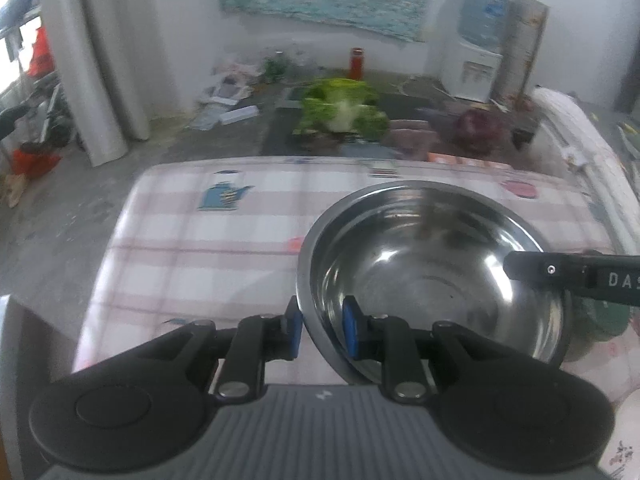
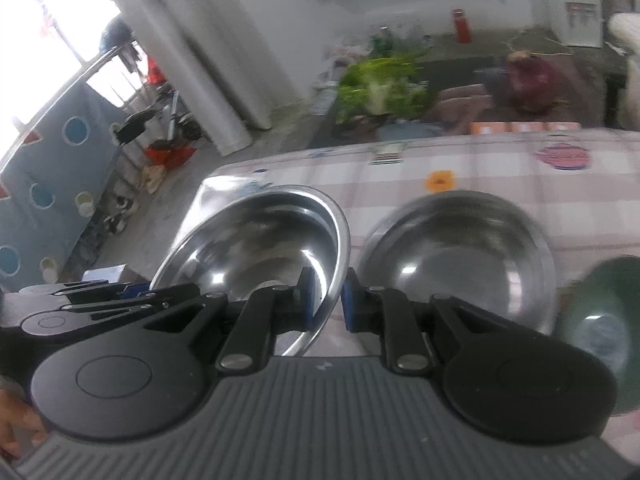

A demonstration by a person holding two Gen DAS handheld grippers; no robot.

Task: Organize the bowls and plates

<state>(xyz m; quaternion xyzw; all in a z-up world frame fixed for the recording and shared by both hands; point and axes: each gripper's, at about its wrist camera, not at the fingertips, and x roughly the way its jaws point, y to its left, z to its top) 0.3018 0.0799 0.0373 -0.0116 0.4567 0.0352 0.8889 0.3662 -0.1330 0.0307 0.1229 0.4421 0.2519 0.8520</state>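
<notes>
A steel bowl point(image 1: 432, 276) is held tilted above the checked tablecloth point(image 1: 208, 248). My left gripper point(image 1: 322, 330) is shut on its near left rim, one blue pad inside and one outside. My right gripper point(image 2: 326, 300) is shut on the right rim of the same steel bowl point(image 2: 256, 248), and its black finger point(image 1: 568, 274) shows at the right of the left wrist view. A second steel bowl point(image 2: 460, 264) sits on the table to the right. A dark green bowl point(image 2: 600, 320) stands at the far right.
The table's far edge point(image 2: 400, 148) faces a floor with leafy greens point(image 1: 344, 108), a purple cabbage point(image 1: 480, 124) and a red bottle point(image 1: 356, 63). A white plate edge point(image 1: 628, 432) shows at lower right. A grey curtain point(image 1: 100, 60) hangs at the left.
</notes>
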